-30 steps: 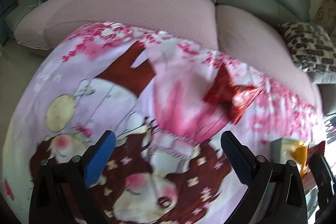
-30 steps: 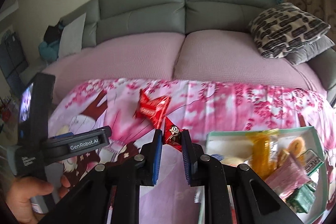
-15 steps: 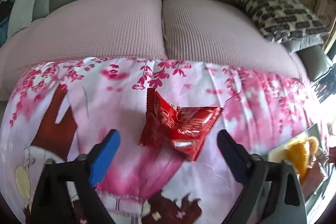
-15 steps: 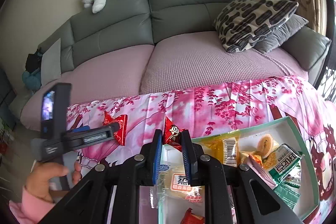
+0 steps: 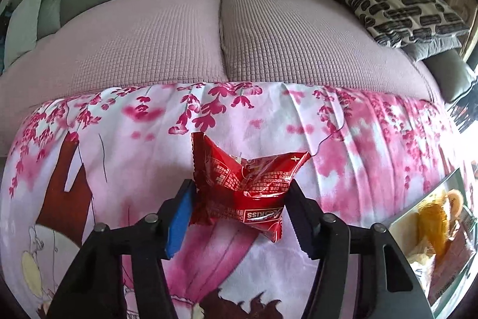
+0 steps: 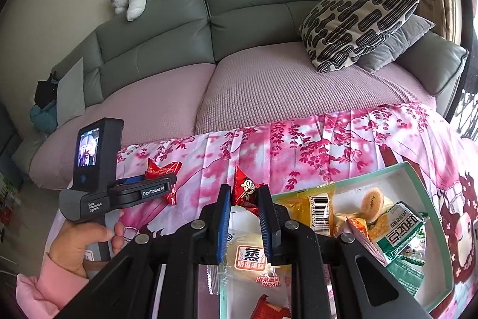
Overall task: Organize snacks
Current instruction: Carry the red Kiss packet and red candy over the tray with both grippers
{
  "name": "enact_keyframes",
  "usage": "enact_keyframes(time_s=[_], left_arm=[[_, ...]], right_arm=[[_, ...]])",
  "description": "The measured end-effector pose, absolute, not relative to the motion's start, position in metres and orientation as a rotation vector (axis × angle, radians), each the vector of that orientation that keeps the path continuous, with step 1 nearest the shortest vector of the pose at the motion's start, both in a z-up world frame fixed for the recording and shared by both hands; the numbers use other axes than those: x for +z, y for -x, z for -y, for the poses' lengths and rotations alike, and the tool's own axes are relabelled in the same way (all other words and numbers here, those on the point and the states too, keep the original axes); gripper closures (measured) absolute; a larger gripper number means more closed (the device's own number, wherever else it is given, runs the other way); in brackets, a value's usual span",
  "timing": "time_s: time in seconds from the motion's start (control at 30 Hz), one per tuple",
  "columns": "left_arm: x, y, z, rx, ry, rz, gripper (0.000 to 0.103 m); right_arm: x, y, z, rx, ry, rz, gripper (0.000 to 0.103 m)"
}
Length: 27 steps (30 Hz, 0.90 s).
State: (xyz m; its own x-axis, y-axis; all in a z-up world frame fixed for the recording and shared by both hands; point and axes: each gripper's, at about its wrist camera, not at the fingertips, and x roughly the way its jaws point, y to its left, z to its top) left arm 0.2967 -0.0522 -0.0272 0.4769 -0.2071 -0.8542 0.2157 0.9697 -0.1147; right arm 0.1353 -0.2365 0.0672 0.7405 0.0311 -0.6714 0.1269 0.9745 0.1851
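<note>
Red snack packet (image 5: 245,187) near cloth's (image 5: 373,139) far edge, pinched by just-closing left gripper (image 5: 239,208). Right gripper (image 6: 245,217) clamped on small red packet (image 6: 245,190) over box (image 6: 430,193). Pickup step; next, likely lift, carry to box.

Crumpled red snack pkt (image 5: 245,187) on pink cloth, small red pkt (image 6: 245,191) upright

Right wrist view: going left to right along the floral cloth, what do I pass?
Hand → left gripper on a red packet → right gripper on a small red cartoon packet → snack box.
</note>
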Motion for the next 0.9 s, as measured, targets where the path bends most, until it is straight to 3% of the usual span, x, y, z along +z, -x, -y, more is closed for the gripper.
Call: enact_keyframes(time_s=[0.57, 0.9], left_arm=[[0.059, -0.173, 0.083, -0.341, 0.113, -0.875, 0.042], [0.06, -0.113, 0.123, -0.432, 0.055, -0.867, 0.042]], right_arm=[[0.075, -0.105, 0.281, -0.124, -0.302, -0.731, 0.083], [0.075, -0.061, 0.312, -0.196, -0.338, -0.731, 0.083]])
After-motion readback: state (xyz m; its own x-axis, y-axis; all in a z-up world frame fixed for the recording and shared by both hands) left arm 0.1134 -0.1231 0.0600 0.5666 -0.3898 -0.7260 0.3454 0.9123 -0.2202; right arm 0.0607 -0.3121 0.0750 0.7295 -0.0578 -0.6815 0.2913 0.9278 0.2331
